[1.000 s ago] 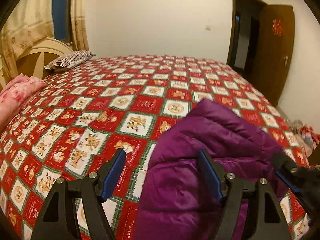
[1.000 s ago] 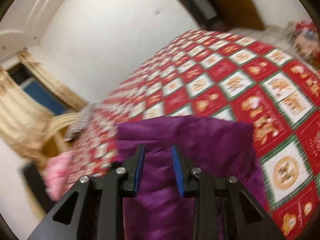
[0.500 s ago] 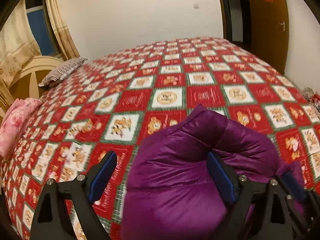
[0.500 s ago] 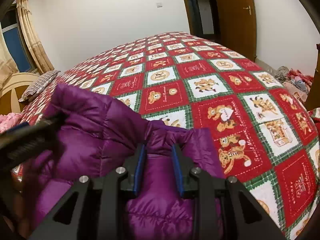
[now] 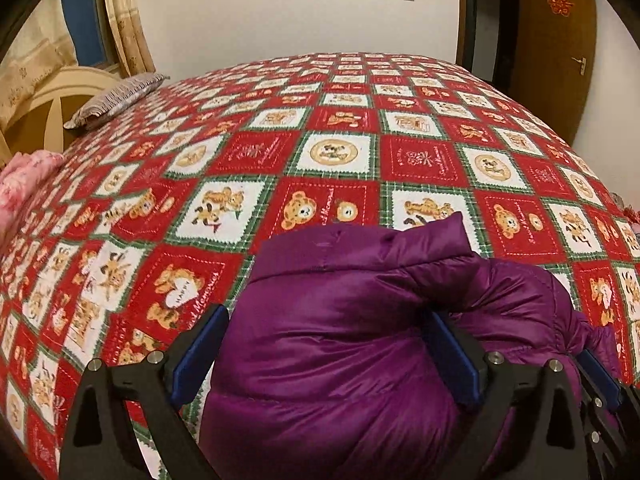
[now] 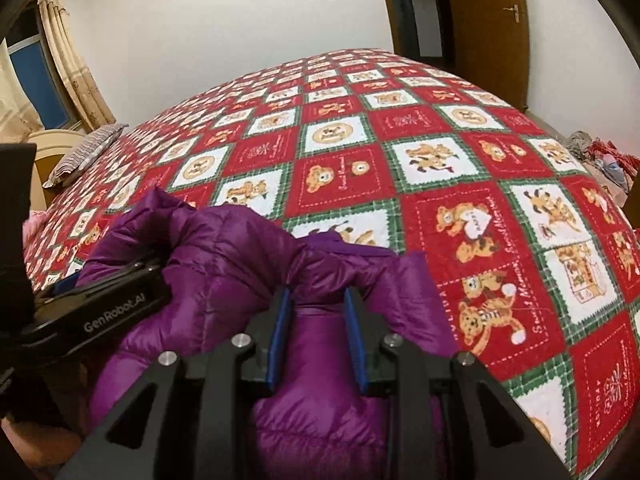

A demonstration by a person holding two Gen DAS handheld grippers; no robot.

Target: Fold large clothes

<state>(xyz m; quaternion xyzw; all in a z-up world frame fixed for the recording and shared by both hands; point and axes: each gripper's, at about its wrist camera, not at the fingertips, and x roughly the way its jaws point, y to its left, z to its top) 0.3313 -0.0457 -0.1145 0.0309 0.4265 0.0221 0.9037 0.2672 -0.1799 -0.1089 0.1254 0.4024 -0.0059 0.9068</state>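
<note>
1. Left claw stands spread wide, its jaws having just been opening; the puffy purple jacket bulges between them, touching the right pad, while the left pad is clear of the cloth, so it reads as released.
2. Right claw is clenched on a ridge of the same jacket, its blue pads pressing the fabric from both sides.
3. The jacket lies bunched at the near edge of the bed, on the red, white and green bear-patterned bedspread.
4. My judgement: the jacket has just been brought onto the bed and one hold let go, so folding proper has not begun. The next move calls for spreading the heap flat, finding a hem or sleeve with the free claw.
5. Hard to make out: sleeves, hood and zip are lost in the bundle, and its near part is cut off by the claws.
6. Farther out, a striped pillow lies at the far left and a pink cloth at the left edge; a brown door stands beyond.
</note>
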